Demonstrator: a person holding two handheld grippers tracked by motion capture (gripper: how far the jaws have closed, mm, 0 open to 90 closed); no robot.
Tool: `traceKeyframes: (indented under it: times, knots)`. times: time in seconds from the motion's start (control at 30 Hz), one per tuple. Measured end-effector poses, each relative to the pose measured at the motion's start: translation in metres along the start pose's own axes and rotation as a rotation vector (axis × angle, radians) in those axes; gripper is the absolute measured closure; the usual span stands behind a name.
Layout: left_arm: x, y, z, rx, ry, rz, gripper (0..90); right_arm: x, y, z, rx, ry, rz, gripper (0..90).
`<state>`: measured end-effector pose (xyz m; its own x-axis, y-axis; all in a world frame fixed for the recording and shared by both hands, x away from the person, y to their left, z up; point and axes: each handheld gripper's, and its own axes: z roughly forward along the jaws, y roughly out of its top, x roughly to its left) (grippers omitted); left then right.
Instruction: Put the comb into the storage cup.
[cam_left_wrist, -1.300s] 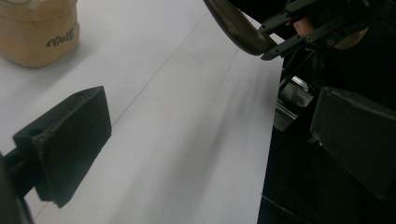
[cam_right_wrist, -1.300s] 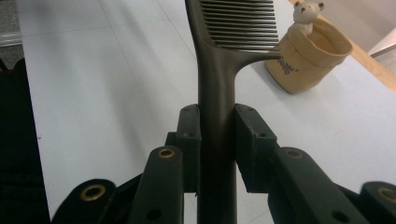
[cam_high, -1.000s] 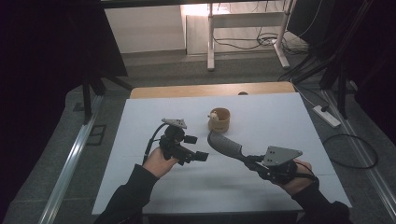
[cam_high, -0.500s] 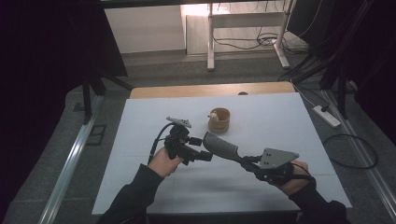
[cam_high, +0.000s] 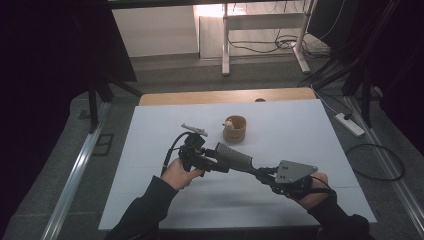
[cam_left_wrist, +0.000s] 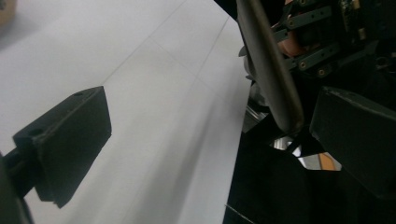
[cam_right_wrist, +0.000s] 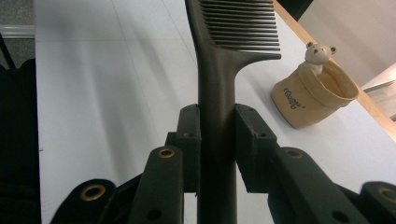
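High view, left to right. The left gripper (cam_high: 220, 164), in the person's left hand (cam_high: 179, 172), has shifted rightward across the white table (cam_high: 150, 200) over the last second and now meets the toothed end of the dark grey plastic comb (cam_high: 235, 157). Its jaws stand apart: in the left gripper view the comb's tip (cam_left_wrist: 275, 88) lies between the two black pads, close to the right-hand one, with no pad seen pressing on it. The comb runs slantwise above the table's middle to the right gripper (cam_high: 264, 175), whose jaws are clamped on the handle, as the right gripper view shows (cam_right_wrist: 217, 140); that grip is unchanged. The two grippers have thus drawn together at the comb, which suggests a handover being prepared, the left claw not yet closed. Farther back, well apart, stands a small tan cup (cam_high: 234, 128) with a pale bear figure (cam_right_wrist: 319, 53) at its rim; its interior appears otherwise empty.
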<state>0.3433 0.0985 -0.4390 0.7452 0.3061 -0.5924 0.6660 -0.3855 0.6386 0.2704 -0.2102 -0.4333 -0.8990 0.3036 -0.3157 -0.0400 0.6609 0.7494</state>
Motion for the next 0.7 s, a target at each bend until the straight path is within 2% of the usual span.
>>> traceKeyframes:
  times: [0.07,0.13,0.3,0.43,0.5,0.7]
  knots:
    - [-0.0002,0.0005,0.0001,0.000,-0.014,-0.007,0.0,0.0002,0.0000,0.0004,0.001,-0.001,-0.005,73.1]
    - [-0.0006,0.0007,-0.0003,0.000,-0.019,-0.012,4.2,0.0007,0.0002,0.0007,0.000,-0.002,-0.009,73.1]
    - [0.0008,0.0005,-0.0034,-0.003,-0.058,-0.053,33.2,0.0006,0.0004,0.0012,-0.002,-0.006,-0.017,73.0]
    - [0.0015,0.0003,-0.0052,-0.006,-0.100,-0.071,51.7,0.0010,0.0005,0.0019,0.003,-0.011,-0.027,73.0]
    - [0.0013,0.0004,-0.0053,-0.004,-0.115,-0.081,59.6,0.0013,0.0004,0.0025,0.006,-0.013,-0.030,73.1]
    - [0.0020,-0.0001,-0.0050,-0.020,-0.170,-0.119,75.5,0.0010,0.0003,0.0030,0.007,-0.022,-0.040,73.0]
